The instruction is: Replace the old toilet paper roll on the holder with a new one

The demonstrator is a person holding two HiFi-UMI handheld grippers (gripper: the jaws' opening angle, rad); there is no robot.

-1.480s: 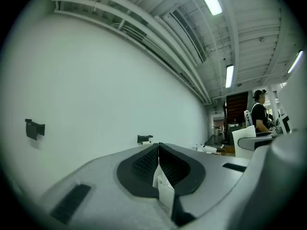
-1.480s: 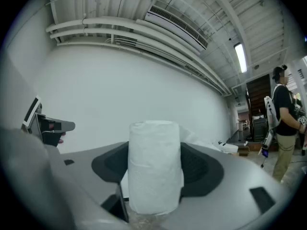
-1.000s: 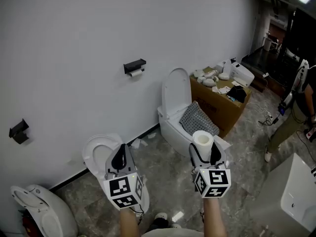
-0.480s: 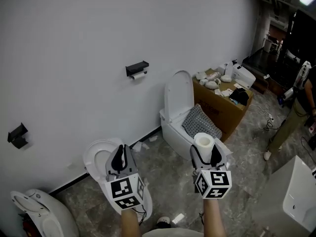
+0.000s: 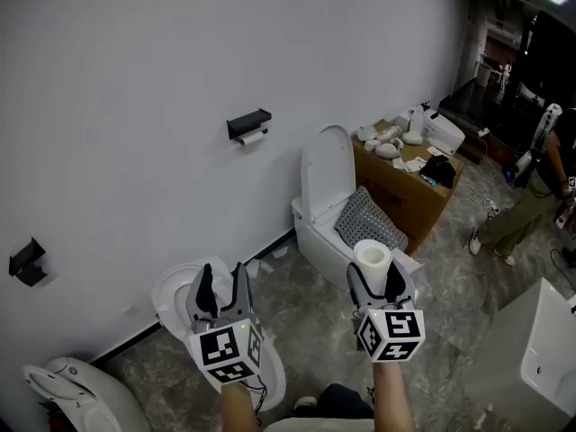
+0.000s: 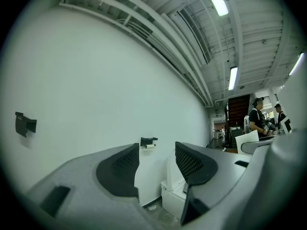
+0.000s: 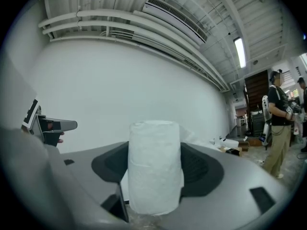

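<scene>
A black holder (image 5: pixel 247 121) is fixed to the white wall with the old roll (image 5: pixel 251 137) hanging under it, small and nearly used up. In the left gripper view the holder (image 6: pixel 148 141) shows far off between the jaws. My left gripper (image 5: pixel 222 282) is well short of the wall over a toilet bowl; its jaws are opening and nothing is between them. My right gripper (image 5: pixel 373 282) is shut on the new toilet paper roll (image 5: pixel 371 257), which stands upright. That white roll (image 7: pixel 154 166) fills the gap between the pads in the right gripper view.
A white toilet (image 5: pixel 326 196) with its lid up stands under the holder. Beside it is a cardboard box (image 5: pixel 405 192) loaded with items. Another toilet bowl (image 5: pixel 175 286) lies under my left gripper. A second black holder (image 5: pixel 25 264) is at far left. A person (image 5: pixel 531 196) walks at right.
The left gripper's jaws have gone from shut to wide apart. Both grippers have drifted a little toward the wall. The person at right has stepped along.
</scene>
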